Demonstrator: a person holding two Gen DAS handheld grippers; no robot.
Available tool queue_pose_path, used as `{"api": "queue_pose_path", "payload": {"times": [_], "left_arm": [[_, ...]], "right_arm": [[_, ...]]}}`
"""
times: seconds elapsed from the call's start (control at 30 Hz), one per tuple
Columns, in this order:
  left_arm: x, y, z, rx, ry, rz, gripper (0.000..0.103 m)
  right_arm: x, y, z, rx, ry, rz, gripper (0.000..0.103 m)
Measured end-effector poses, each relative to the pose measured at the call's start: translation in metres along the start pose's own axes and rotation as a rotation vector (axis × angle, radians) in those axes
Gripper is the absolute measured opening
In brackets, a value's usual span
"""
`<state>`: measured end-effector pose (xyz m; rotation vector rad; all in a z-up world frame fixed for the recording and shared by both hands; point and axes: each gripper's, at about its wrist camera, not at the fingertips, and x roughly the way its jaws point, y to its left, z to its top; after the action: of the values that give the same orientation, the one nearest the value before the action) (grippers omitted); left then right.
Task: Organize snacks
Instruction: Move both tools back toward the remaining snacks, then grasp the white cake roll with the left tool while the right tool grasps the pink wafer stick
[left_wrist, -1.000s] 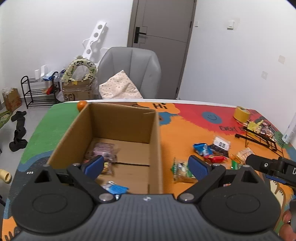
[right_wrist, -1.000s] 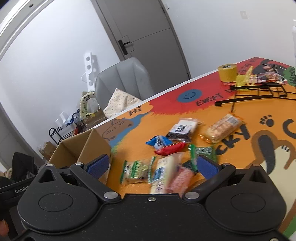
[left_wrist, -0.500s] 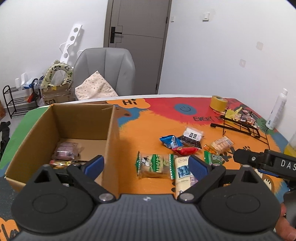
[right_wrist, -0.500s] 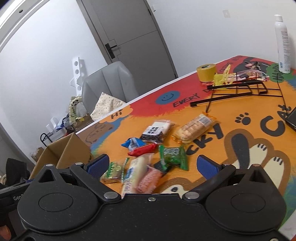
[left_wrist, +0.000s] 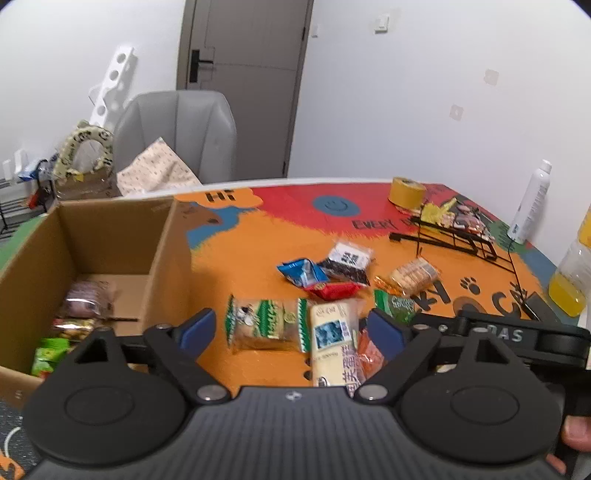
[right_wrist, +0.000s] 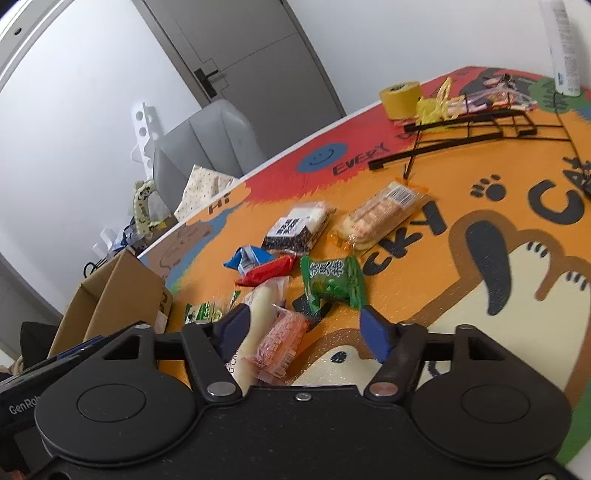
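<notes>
Left of the left gripper (left_wrist: 291, 328) stands the cardboard box (left_wrist: 162, 258), while both claws have just been narrowing, unclamped, over loose snacks: the green-and-white packet (left_wrist: 266, 323) between its pads, the orange packet (right_wrist: 280, 338) between the right gripper (right_wrist: 301, 328)'s, so pickups look imminent.

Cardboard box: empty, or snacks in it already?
Not empty. The cardboard box stands open-topped, with a few wrapped snacks on its floor in the left wrist view.

Bright, even indoor light; soft shadows only. Slight motion blur throughout. Strong fisheye bending at frame edges, dark vignetted corners.
</notes>
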<state>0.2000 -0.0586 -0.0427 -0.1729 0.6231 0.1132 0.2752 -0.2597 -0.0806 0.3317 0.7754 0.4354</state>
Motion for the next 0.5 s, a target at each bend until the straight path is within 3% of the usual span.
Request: {"api": "queue_pose_path", "payload": {"times": [0.13, 0.3, 0.5], "left_arm": [[0.010, 0.000, -0.004, -0.009, 0.025, -0.021, 0.078], [0.021, 0.003, -0.007, -0.023, 0.052, -0.042, 0.077], [0.029, 0.001, -0.009, -0.009, 0.071, -0.032, 0.077]], "right_arm": [[0.016, -0.001, -0.002, 0.020, 0.035, 0.004, 0.060], [0.033, 0.008, -0.003, -0.004, 0.076, -0.014, 0.055], [0.041, 0.010, -0.003, -0.022, 0.117, -0.008, 0.030]]}}
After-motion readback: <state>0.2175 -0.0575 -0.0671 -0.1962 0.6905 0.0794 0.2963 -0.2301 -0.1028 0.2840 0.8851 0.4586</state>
